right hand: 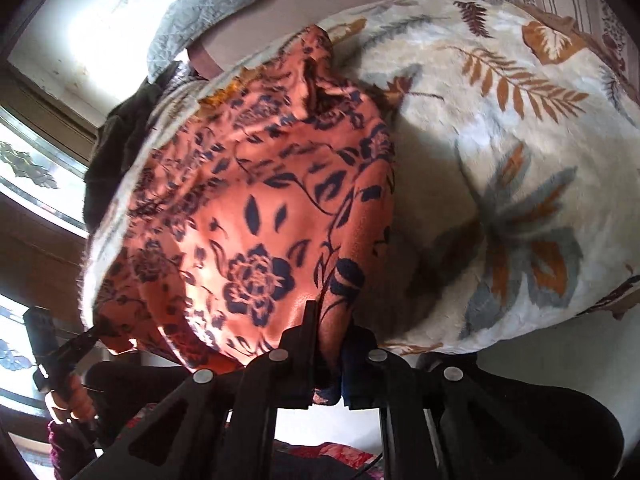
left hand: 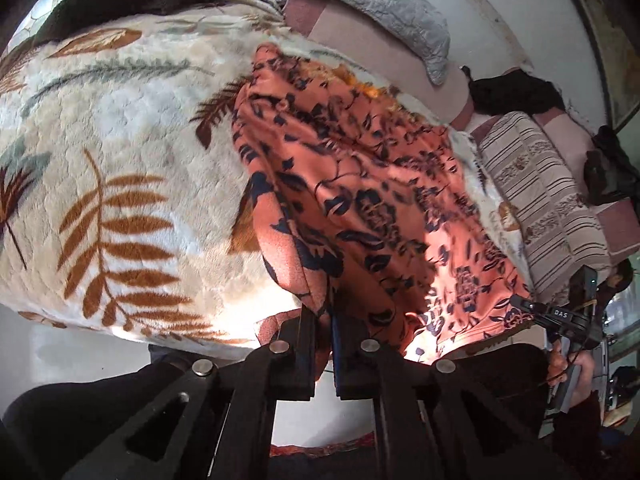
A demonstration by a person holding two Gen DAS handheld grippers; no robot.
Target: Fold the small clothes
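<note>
An orange garment (left hand: 360, 184) with a dark blue flower print lies on a cream blanket with a leaf pattern (left hand: 120, 152). Its near edge is raised off the blanket. My left gripper (left hand: 325, 316) is shut on the garment's near left corner, and cloth shows pinched between its black fingers. In the right wrist view the same garment (right hand: 248, 216) hangs toward me, and my right gripper (right hand: 330, 344) is shut on its near right corner. The right gripper (left hand: 560, 316) also shows at the right edge of the left wrist view, held by a hand. The left gripper (right hand: 80, 344) appears at the lower left of the right wrist view.
A grey quilted pillow (left hand: 380, 4) and a pink headboard cushion (left hand: 372, 48) lie behind the garment. A striped cloth (left hand: 536, 200) lies to the right, with dark clothing (left hand: 516, 92) beyond it. A window (right hand: 32, 168) stands at the left of the right wrist view.
</note>
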